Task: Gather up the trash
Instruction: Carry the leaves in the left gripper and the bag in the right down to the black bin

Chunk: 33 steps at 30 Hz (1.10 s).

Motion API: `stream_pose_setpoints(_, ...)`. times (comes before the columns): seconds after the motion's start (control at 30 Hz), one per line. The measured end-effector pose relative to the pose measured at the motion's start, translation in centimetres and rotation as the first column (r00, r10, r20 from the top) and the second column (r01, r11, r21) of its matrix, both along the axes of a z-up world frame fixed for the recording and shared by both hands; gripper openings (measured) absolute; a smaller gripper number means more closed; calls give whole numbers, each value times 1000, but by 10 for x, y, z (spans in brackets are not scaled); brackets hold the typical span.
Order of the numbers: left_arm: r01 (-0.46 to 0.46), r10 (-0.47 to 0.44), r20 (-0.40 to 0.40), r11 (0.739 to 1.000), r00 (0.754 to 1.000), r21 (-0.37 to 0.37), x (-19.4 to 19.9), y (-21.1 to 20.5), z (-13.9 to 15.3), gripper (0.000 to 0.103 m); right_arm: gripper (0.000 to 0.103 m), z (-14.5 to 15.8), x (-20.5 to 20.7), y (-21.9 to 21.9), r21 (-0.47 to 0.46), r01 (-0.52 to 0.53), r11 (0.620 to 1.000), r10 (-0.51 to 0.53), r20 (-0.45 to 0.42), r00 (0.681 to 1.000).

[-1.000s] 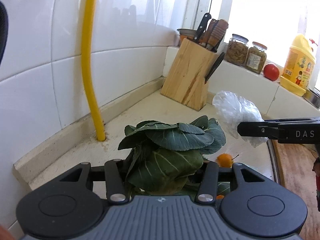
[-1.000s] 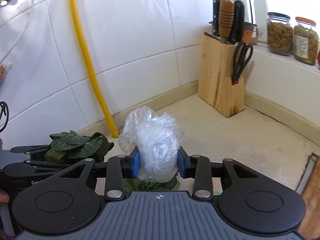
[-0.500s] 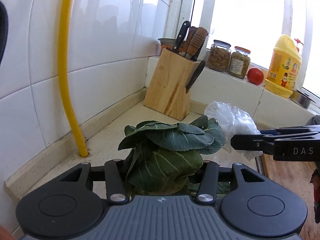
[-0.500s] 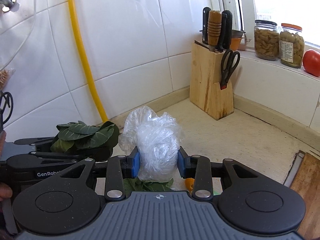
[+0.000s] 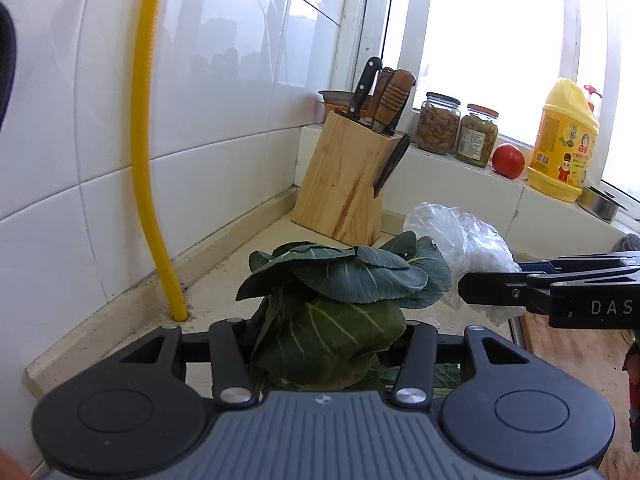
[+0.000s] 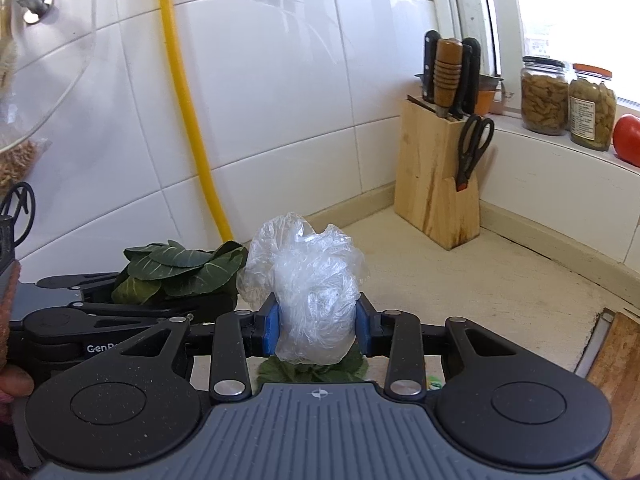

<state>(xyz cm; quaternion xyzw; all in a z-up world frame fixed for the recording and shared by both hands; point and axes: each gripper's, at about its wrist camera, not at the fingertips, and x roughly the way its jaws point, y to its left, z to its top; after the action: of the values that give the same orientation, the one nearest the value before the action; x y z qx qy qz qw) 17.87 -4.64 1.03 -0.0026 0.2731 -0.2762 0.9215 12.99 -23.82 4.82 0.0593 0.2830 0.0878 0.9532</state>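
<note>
Both tongs have risen since a second ago, so we now see more wall and window and less counter. Our left tongs [image 5: 328,336] are clamped on a bunch of leaves [image 5: 340,280], carried clear of the counter [image 5: 224,276]. Our right tongs [image 6: 316,320] are squeezed on a crumpled bag [image 6: 308,280], its blue pads [image 6: 272,324] pressing each side so the light plastic cannot slip. We hold the two loads side by side, near but apart, likely so both go to a bin in one trip; no bin shows. Below the bag, more leaf scraps [image 6: 312,372] lie on the counter. Further out stand the yellow pipe [image 5: 144,120], the knife block [image 6: 436,184], and the jars [image 5: 456,128] and tomato [image 5: 508,160] on the sill.
</note>
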Motion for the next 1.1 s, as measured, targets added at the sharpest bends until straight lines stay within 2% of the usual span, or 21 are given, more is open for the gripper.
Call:
stream_pose_setpoints(0.3,-49,49,12,999,999,1,-12,22,7,45,45,2,2,24,7,-59,998,59,2,998)
stream_pose_setpoints(0.6,-136,136,17,991,991,7,-25,62,7,45,45,1,7,65,11,-164,986,164,-3,986)
stream_pose_setpoints(1.1,-301,301,16,953,953,9,-57,136,7,45,45,2,7,138,15,-327,945,327,-15,945)
